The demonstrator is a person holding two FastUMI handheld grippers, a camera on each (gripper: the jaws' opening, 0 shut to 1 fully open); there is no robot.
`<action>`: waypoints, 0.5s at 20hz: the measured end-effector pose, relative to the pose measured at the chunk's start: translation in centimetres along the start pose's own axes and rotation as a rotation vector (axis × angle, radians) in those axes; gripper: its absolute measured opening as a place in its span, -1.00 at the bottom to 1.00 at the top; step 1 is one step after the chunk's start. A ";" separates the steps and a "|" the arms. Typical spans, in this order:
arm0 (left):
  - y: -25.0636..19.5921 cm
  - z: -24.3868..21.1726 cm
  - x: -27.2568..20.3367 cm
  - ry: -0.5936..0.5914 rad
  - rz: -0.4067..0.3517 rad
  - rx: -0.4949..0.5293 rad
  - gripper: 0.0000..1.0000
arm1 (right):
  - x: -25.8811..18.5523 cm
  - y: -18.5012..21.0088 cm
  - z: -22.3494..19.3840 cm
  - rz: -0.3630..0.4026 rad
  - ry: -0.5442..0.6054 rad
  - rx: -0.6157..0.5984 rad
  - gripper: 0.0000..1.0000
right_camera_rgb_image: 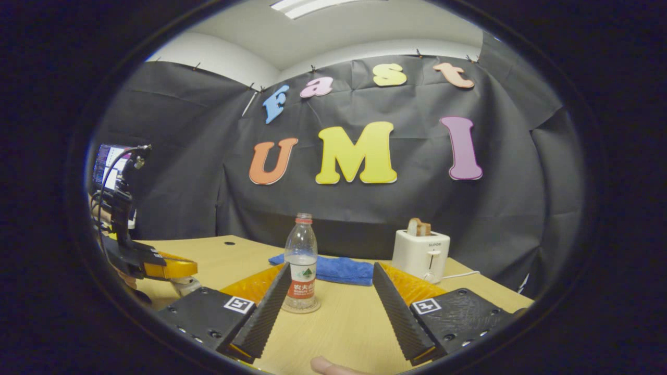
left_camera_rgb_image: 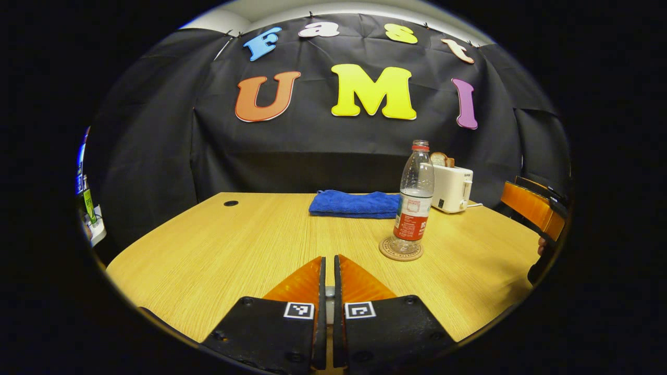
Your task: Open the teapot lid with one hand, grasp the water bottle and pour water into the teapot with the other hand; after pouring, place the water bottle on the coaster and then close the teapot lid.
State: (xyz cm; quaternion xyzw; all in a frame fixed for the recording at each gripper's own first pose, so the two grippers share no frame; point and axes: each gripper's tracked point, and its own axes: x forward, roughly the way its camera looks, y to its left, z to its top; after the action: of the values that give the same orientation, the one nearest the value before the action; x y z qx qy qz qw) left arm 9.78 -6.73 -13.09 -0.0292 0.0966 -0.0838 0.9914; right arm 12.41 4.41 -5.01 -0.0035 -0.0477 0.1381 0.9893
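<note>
Over on the left, the left gripper (right_camera_rgb_image: 180, 271) hangs low above something pale on the table (left_camera_rgb_image: 219, 245) — maybe the teapot, but I cannot tell. In the left gripper view its fingers are nearly pressed together, with a small grey thing between them that could be the lid knob. In the middle, the water bottle (right_camera_rgb_image: 301, 271) stands upright on the coaster (left_camera_rgb_image: 400, 250), partly full, so the pouring looks done. Closing the lid may be what is left. On the right, the right gripper (right_camera_rgb_image: 329, 291) is spread wide — it holds nothing, and the bottle stands apart, just ahead of it
</note>
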 end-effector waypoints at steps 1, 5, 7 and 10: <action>0.1 0.0 0.1 -0.001 0.002 0.000 -0.85 | 0.2 -0.1 -0.1 -0.003 0.003 0.003 0.92; 0.0 0.2 0.5 0.002 0.007 0.000 -0.84 | 0.0 0.0 -0.1 0.001 -0.002 0.012 0.87; -0.1 0.2 0.5 0.006 0.012 0.008 -0.84 | 0.1 0.1 -0.2 0.002 0.000 0.011 0.90; -0.1 0.3 0.5 0.006 0.016 0.011 -0.84 | 0.2 0.5 -0.3 0.007 0.007 0.008 0.87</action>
State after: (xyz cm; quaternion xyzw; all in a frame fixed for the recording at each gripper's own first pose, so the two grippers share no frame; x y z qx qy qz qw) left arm 10.31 -6.88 -12.93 -0.0228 0.0994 -0.0763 0.9919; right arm 12.47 4.89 -5.35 -0.0003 -0.0439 0.1417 0.9889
